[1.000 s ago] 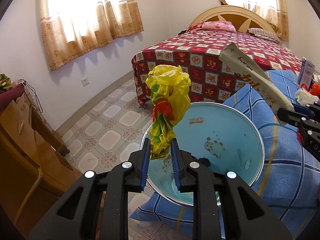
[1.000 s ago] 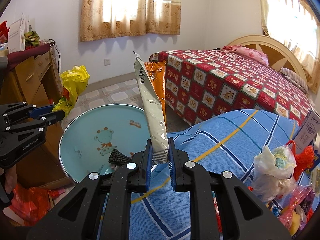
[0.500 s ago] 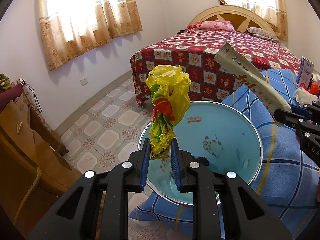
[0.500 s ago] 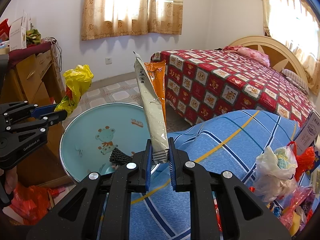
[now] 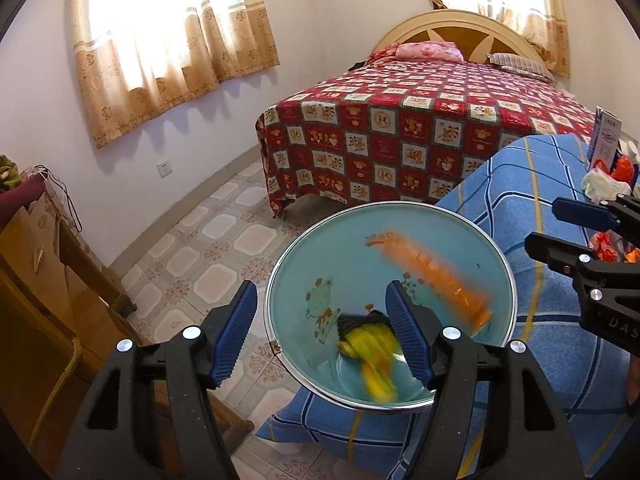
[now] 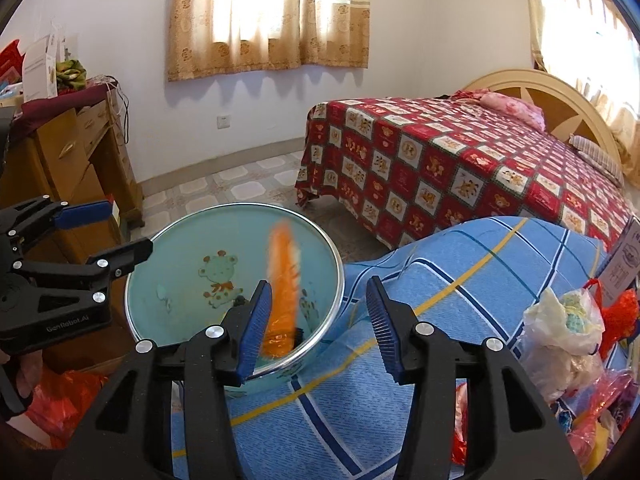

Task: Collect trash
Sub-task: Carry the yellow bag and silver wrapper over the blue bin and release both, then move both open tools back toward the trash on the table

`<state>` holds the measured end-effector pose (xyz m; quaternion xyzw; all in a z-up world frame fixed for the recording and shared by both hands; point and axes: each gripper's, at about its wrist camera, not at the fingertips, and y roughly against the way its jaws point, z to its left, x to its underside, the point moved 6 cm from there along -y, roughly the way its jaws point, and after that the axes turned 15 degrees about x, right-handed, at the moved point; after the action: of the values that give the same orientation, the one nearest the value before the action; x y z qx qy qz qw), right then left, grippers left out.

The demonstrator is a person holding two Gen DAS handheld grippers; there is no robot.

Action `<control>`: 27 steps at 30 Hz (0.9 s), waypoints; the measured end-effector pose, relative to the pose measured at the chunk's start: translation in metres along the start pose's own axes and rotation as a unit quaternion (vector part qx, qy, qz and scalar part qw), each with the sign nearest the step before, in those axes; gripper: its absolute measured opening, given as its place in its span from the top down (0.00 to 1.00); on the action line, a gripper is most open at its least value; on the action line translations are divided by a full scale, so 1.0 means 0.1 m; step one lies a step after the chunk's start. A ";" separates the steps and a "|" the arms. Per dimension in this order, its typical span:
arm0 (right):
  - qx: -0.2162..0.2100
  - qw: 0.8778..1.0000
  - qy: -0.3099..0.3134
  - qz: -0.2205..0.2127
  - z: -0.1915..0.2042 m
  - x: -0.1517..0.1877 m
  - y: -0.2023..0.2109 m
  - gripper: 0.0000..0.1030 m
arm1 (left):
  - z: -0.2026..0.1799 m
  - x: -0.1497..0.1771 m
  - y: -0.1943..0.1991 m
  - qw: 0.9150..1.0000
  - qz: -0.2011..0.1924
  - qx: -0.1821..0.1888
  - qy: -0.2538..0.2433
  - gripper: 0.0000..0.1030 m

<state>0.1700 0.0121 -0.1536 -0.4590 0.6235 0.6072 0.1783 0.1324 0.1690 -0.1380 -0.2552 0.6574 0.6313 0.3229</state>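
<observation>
Blue basin point(image 5: 496, 256), blurred orange wrapper point(image 5: 436, 276), blurred yellow bag point(image 5: 374, 362)

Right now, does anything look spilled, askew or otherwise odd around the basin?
Nothing is spilled. The oddity is motion blur: the yellow bag and orange wrapper are smeared, apparently mid-fall into the blue basin. The left gripper and right gripper have just been opening; nothing sits between their jaws.

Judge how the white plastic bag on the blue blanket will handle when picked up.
The white plastic bag looks crumpled and thin, so probably floppy and light. It sags over lumpy contents, so it may swing or spill if gripped low. Its film looks glossy, perhaps slippery.
</observation>
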 end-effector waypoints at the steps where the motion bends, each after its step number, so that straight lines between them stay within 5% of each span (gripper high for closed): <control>1: 0.000 1.000 -0.001 0.000 0.00 0.00 0.00 0.51 | 0.00 0.00 -0.01 1.000 0.001 0.000 0.001 0.36; 27: 0.007 1.000 -0.007 -0.005 -0.06 0.05 0.05 0.36 | 0.04 0.04 -0.02 1.000 0.006 -0.005 0.003 0.30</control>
<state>0.1658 0.0039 -0.1534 -0.4564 0.6244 0.6050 0.1893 0.1319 0.1728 -0.1420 -0.2548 0.6568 0.6354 0.3163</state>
